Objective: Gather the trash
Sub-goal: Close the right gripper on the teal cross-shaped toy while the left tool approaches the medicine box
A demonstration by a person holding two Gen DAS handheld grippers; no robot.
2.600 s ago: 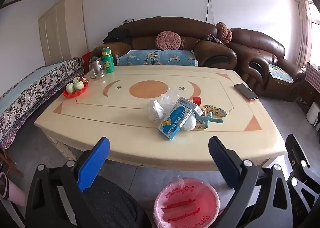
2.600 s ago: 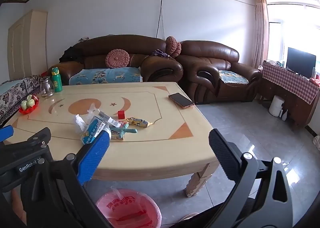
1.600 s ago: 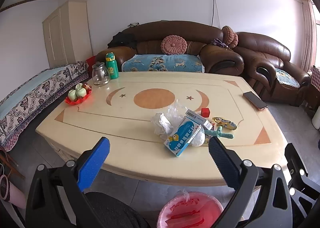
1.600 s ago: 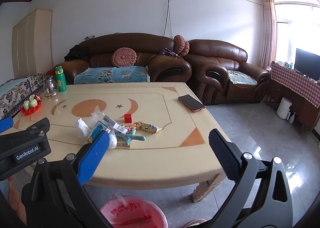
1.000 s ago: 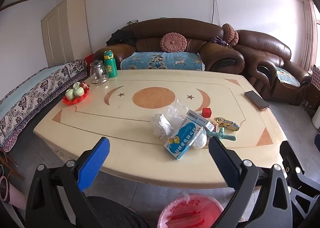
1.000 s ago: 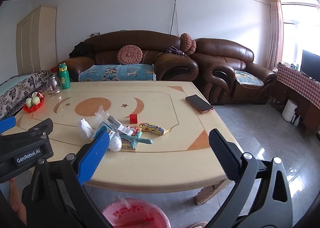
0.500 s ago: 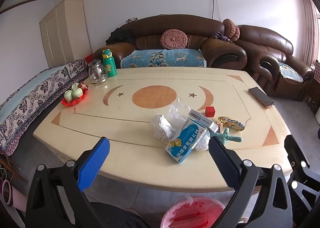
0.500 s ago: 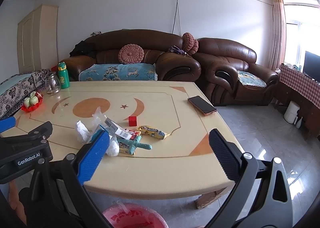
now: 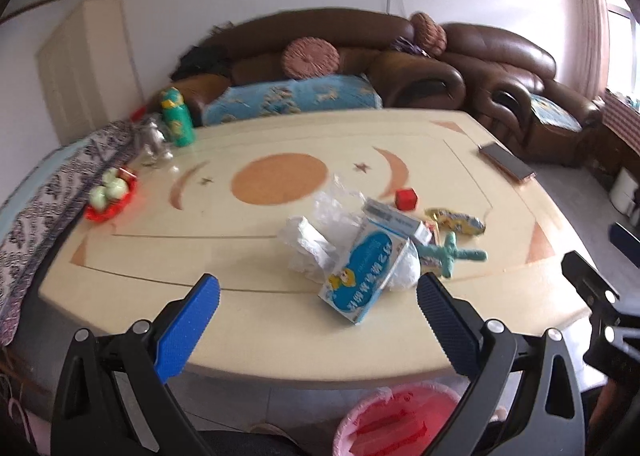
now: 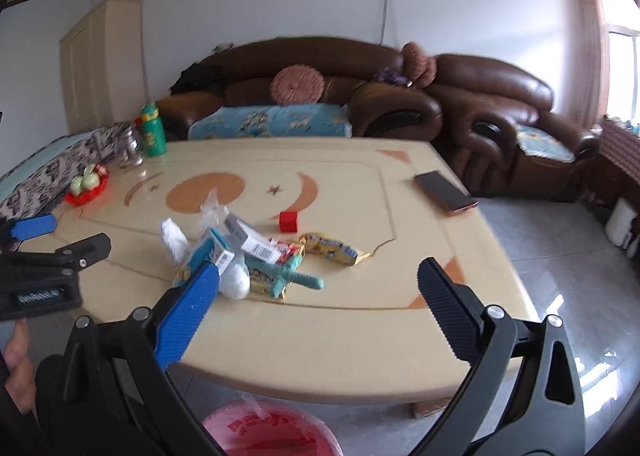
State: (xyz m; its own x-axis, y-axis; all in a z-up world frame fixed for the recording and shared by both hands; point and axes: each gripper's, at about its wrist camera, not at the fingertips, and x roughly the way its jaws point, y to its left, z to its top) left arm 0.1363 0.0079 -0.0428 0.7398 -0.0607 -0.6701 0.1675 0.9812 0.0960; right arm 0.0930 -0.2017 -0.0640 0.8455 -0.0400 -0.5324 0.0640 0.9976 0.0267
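Grippers left (image 9: 318,306) and right (image 10: 318,306) hover level at the table (image 9: 256,340) edge, jaws spread wide, holding nothing.

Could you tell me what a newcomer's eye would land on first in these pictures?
Probably the trash heap near the table's front edge: a blue-and-white carton lying on crumpled white tissue. Both open tongs, left and right, frame it, with a pink-lined bin on the floor below.
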